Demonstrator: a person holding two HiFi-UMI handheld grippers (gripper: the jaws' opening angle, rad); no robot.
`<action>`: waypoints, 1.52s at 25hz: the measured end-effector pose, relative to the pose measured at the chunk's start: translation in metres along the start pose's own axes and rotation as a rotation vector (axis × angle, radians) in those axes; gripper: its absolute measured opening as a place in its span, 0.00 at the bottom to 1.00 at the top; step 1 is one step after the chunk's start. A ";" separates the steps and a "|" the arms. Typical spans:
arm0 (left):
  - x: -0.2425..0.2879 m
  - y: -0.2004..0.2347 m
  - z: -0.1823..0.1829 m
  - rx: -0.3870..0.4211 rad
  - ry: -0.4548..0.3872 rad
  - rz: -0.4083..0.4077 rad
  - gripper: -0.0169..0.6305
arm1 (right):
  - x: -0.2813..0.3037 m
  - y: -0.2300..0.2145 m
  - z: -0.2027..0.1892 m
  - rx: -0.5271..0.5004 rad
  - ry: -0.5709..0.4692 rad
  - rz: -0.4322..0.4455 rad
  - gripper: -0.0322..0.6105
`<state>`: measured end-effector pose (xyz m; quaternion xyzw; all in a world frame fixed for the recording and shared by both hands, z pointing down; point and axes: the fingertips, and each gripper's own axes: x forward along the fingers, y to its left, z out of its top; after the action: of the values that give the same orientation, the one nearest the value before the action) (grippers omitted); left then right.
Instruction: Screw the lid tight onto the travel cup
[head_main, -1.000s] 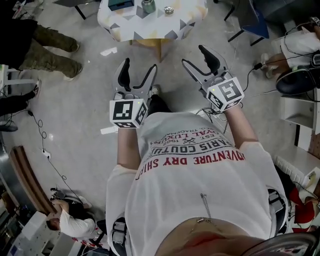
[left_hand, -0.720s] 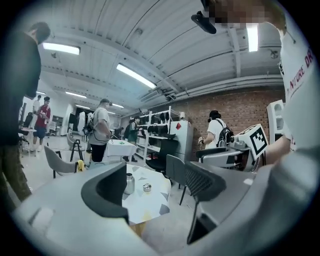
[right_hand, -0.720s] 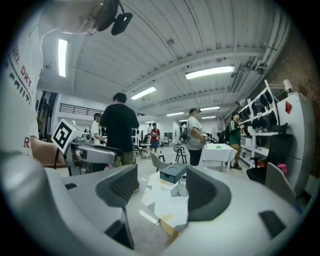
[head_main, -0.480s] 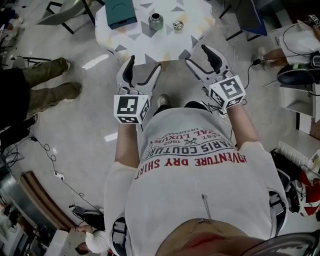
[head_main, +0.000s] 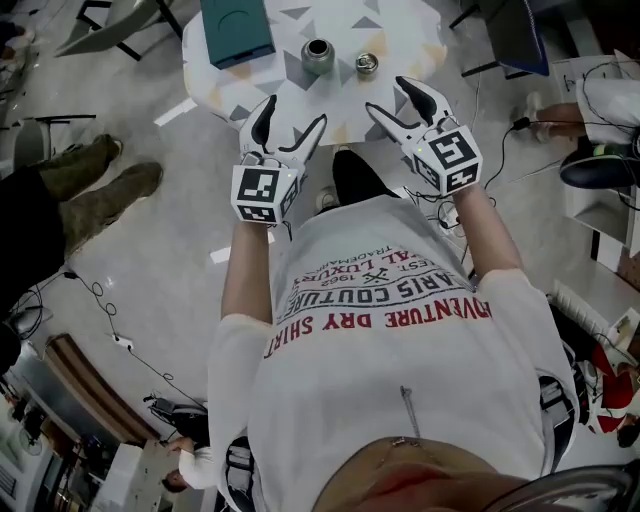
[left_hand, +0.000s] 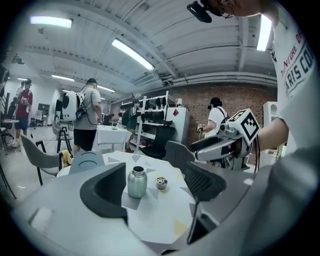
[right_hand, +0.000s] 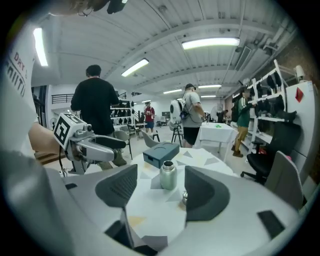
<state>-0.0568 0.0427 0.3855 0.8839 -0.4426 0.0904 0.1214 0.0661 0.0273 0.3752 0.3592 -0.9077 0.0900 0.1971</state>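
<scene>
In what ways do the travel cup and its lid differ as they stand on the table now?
The travel cup is tall with an open mouth; the lid is short and small. The travel cup stands nearer the teal box; the lid stands farther from it. Both are silver, on the table, apart.

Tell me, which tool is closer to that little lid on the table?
Right. The right tool hangs just short of the lid, slightly to its right; the left tool is farther off, short of the cup and to the lid's left.
</scene>
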 end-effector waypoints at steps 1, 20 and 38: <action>0.011 0.005 -0.004 0.004 0.010 0.003 0.58 | 0.009 -0.008 -0.005 -0.001 0.022 0.016 0.48; 0.159 0.061 -0.099 0.085 0.239 -0.032 0.64 | 0.129 -0.088 -0.123 -0.216 0.444 0.322 0.48; 0.188 0.068 -0.111 0.114 0.202 -0.071 0.61 | 0.149 -0.087 -0.155 -0.353 0.506 0.472 0.43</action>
<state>-0.0064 -0.1071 0.5510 0.8908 -0.3908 0.1996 0.1179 0.0730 -0.0805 0.5806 0.0678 -0.8897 0.0612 0.4473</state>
